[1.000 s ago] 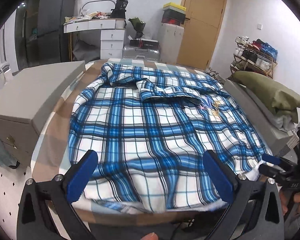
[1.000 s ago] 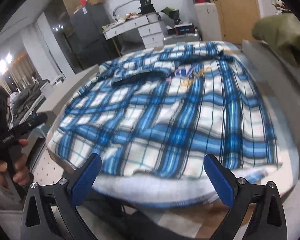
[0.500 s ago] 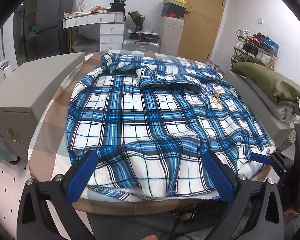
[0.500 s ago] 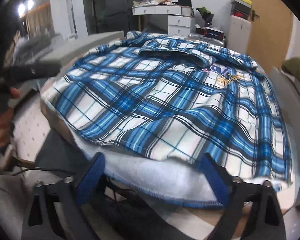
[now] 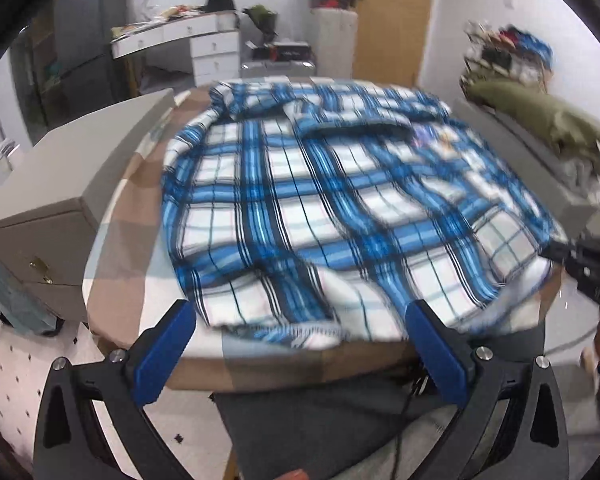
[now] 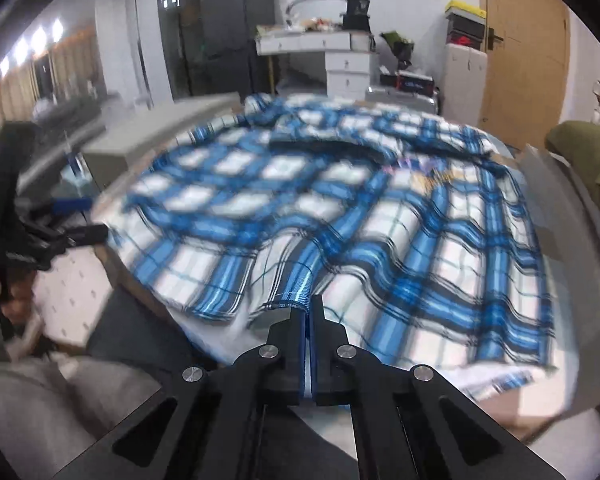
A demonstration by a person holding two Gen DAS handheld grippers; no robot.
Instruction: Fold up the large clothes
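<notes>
A large blue-and-white plaid shirt [image 5: 320, 200] lies spread flat on a cloth-covered table [image 5: 124, 280], collar at the far end. In the right wrist view my right gripper [image 6: 310, 310] is shut on the shirt's [image 6: 380, 220] near hem, and the fabric rises in a ridge from its pads. The left wrist view shows that gripper [image 5: 556, 250] at the shirt's near right corner. My left gripper [image 5: 300, 340] stands open at the near left part of the hem. The hem's edge lies between its blue fingertips, unpressed.
A grey box [image 5: 60, 184] flanks the table on the left and an olive cushion [image 5: 540, 120] on a grey ledge flanks it on the right. A desk with drawers [image 5: 212, 52], a door and a shoe rack stand behind. A person's grey trouser leg [image 6: 60, 400] is near.
My right gripper has closed on the near hem, and the fabric there now wrinkles upward. My left gripper has sunk closer to the hem, still open.
</notes>
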